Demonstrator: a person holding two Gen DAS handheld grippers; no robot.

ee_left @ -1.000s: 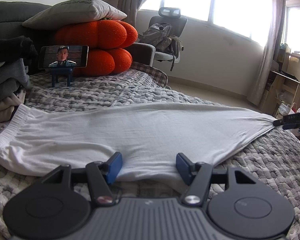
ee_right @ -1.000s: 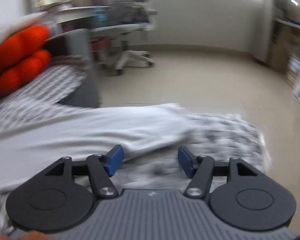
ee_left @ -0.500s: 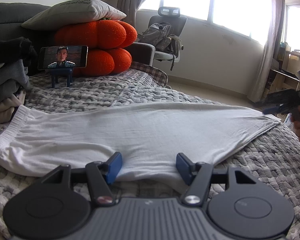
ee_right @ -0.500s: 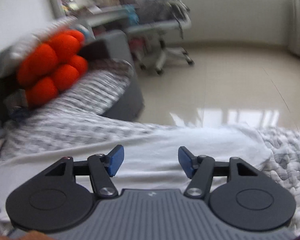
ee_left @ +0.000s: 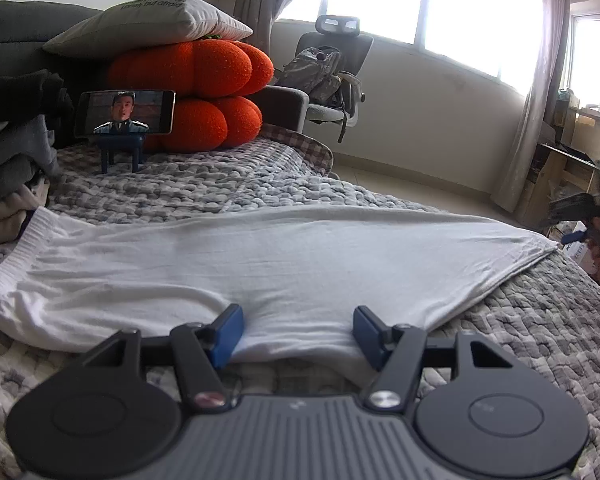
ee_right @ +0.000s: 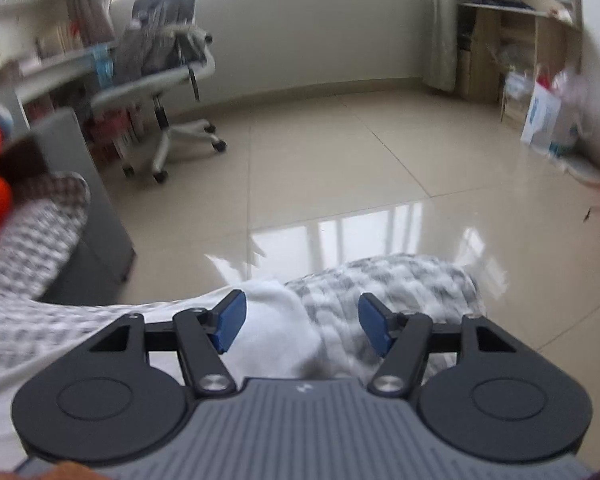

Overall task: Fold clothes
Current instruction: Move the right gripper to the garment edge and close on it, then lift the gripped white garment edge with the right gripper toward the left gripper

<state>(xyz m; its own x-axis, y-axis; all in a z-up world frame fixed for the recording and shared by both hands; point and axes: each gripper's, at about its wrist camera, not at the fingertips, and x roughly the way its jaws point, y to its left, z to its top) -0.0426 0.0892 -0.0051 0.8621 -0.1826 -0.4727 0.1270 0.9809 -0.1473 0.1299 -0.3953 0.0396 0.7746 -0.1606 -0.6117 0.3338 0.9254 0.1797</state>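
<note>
Since a second ago the right gripper (ee_right: 300,326) has let go of the far end of the white garment (ee_left: 284,268) and pulled clear of it; its jaws have just been opening, and they now stand apart above the garment's corner with nothing pinched between them. From the left wrist view it shows at the right edge, off the cloth. Meanwhile the left gripper (ee_left: 298,334) holds its place at the garment's near edge, jaws spread, pads not pressing the fabric. White cloth lies flat and stretched lengthwise across the grey quilted blanket (ee_left: 540,320), ribbed hem beside the stack of folded clothes (ee_left: 8,176).
</note>
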